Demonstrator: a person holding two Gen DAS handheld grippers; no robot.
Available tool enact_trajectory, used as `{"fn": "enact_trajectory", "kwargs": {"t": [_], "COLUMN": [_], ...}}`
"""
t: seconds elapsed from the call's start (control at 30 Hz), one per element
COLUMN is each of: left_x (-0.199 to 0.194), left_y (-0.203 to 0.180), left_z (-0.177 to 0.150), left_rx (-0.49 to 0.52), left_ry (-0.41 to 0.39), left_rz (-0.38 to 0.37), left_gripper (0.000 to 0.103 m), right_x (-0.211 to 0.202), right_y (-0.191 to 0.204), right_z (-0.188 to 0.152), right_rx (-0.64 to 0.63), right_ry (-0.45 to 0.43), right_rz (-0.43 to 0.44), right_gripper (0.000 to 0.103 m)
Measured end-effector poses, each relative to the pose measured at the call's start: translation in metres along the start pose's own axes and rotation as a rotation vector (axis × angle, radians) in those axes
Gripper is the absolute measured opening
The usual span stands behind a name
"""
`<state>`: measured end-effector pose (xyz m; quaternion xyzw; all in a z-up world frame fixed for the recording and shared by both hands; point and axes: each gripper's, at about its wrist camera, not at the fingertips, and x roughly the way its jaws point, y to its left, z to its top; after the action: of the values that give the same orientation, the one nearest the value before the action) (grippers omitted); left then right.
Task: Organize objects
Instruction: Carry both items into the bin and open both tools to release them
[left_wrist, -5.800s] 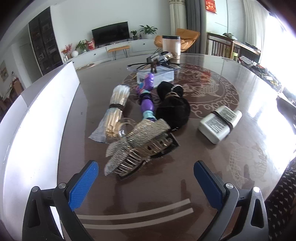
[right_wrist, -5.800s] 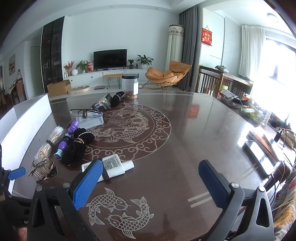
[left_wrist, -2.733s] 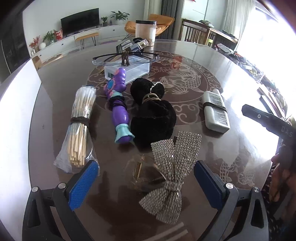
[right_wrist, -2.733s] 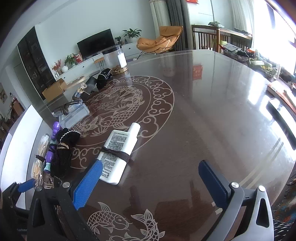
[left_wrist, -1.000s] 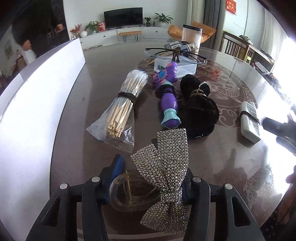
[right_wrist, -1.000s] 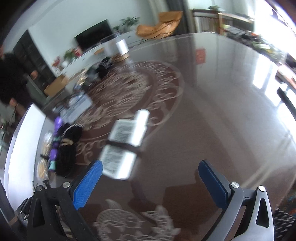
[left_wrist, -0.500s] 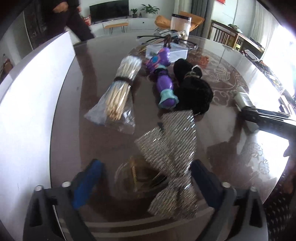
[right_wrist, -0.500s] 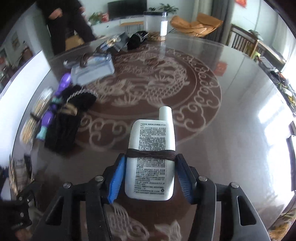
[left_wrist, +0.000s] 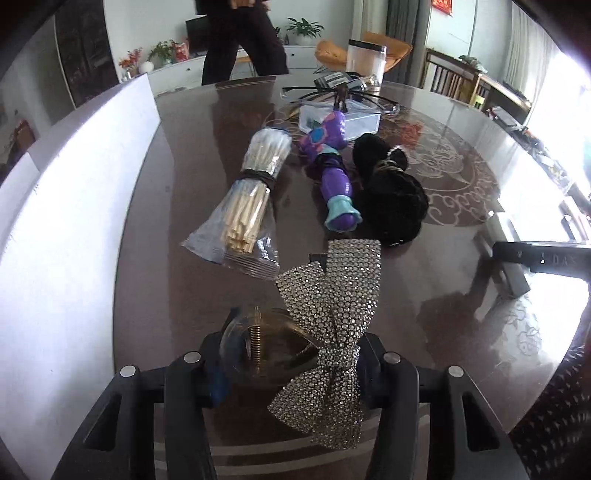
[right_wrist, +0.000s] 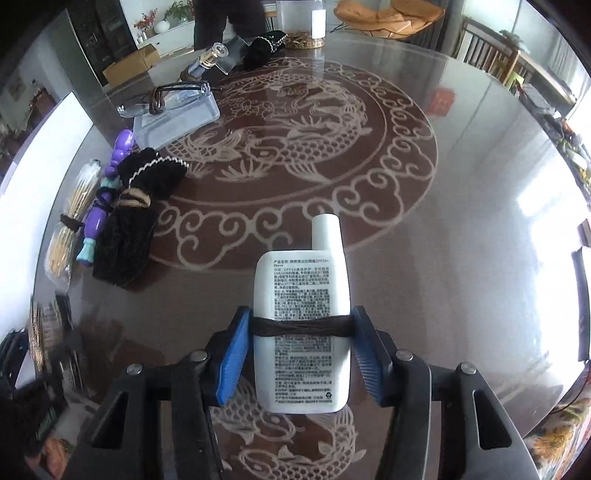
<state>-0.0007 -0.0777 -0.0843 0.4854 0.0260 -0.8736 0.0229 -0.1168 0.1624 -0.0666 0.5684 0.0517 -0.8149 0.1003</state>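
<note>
My left gripper (left_wrist: 291, 358) points down at the dark table, its jaws closing on a clear hair clip with a rhinestone bow (left_wrist: 332, 295); the pads press its sides. The bow hides the right pad. In the right wrist view my right gripper (right_wrist: 301, 343) is shut on a white bottle (right_wrist: 303, 295) with a dark hair band around it. The blue pads (right_wrist: 236, 354) press the bottle's two sides at the band. The bottle's cap points away from me. In the left wrist view the right gripper's black body (left_wrist: 543, 258) reaches in from the right edge.
Beyond the clip lie a bagged bundle of sticks (left_wrist: 247, 206), a purple toy (left_wrist: 332, 177) and a black fabric bundle (left_wrist: 391, 199). Further back are a clear box with glasses on it (right_wrist: 173, 114) and a jar (left_wrist: 365, 59). A person (left_wrist: 240, 37) stands past the table. A white panel (left_wrist: 55, 221) lines the left.
The left jaws opened wide half a second ago and have closed on the clip again. The right jaws, open a second ago, have shut on the bottle. The person walked across the back.
</note>
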Motion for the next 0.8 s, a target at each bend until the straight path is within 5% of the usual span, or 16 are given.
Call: {"fn": "enact_trajectory", "kwargs": {"t": [0.13, 0.3, 0.43, 0.6, 0.8], "left_x": [-0.013, -0.055, -0.113, -0.164, -0.160], "left_y": [0.001, 0.004, 0.042, 0.130, 0.226], "left_z": [-0.007, 0.004, 0.015, 0.027, 0.007], "left_rx": [-0.018, -0.036, -0.109, -0.228, -0.383], "left_ry": [-0.014, -0.106, -0.203, -0.285, -0.212], "left_rz": [-0.055, -0.095, -0.110, 0.033, 0.221], "left_gripper": [0.051, 0.051, 0.051, 0.051, 0.051], "right_x": [-0.018, -0.055, -0.091, -0.148, -0.184], "right_y": [-0.018, -0.004, 0.039, 0.138, 0.266], "right_z": [-0.014, -0.016, -0.007, 0.008, 0.011], "right_rx": [0.093, 0.053, -0.028, -0.201, -0.422], "right_ry": [-0.017, -0.076, -0.127, -0.204, -0.210], "right_rz": [0.169, 0.202, 0.268, 0.432, 0.619], "right_gripper": [0.054, 0.054, 0.054, 0.054, 0.054]}}
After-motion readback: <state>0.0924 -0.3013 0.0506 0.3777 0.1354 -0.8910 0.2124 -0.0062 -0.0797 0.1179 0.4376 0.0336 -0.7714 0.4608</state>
